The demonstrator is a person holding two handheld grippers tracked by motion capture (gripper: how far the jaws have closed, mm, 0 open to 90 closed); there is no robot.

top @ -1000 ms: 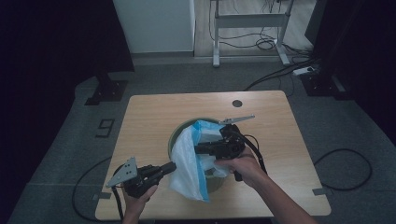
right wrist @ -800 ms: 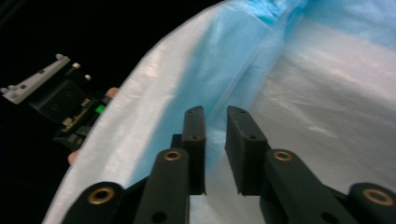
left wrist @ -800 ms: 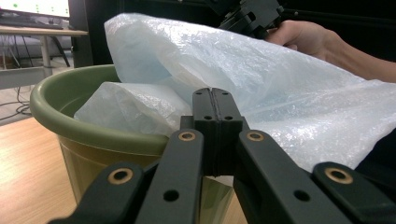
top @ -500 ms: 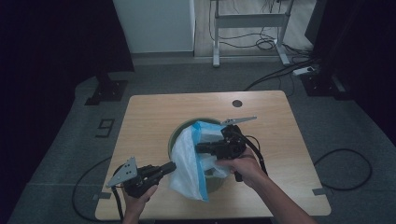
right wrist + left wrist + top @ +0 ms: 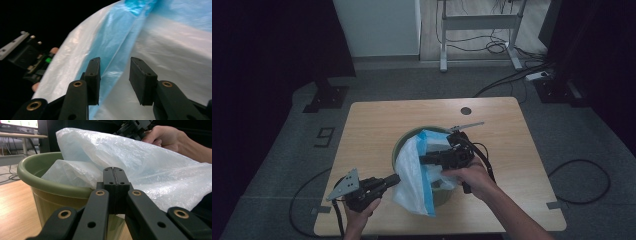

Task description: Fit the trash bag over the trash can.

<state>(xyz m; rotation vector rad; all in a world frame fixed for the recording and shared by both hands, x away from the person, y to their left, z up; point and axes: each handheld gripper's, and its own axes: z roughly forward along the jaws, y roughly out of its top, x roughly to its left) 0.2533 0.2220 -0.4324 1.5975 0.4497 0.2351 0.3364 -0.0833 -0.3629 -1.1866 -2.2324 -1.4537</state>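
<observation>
Plastic bag [image 5: 414,175], thin, white with a blue band, lies draped over the near rim of the green bucket [image 5: 398,148] and hangs down its outer side toward the person. Part of it is bunched inside the bucket.

Left tongs [image 5: 388,181]: jaws pressed together. In the left gripper view the tips [image 5: 115,182] sit right at the crumpled film just above the bucket rim [image 5: 50,185]; whether any film is caught between them cannot be told. The bag [image 5: 140,162] spreads ahead of and to the right of these tongs.

Right tongs [image 5: 428,159]: jaws spread, nothing pinched. In the right gripper view a blue fold of the bag [image 5: 117,50] runs up between the tips [image 5: 115,75], with white film just beyond them.

Handling, as judged:
- Very light and fully limp; it will not hold a shape and will follow any pull.
- Smooth and slippery; a single layer may slide out of the jaws.
- Tears or stretches if pulled hard against the bucket rim.

Where to take hold: pinch a gathered fold or the doubled blue band, not a flat single sheet. The fold between the right tongs looks the best spot. The bucket is light-looking and may shift if the bag drags on it.
</observation>
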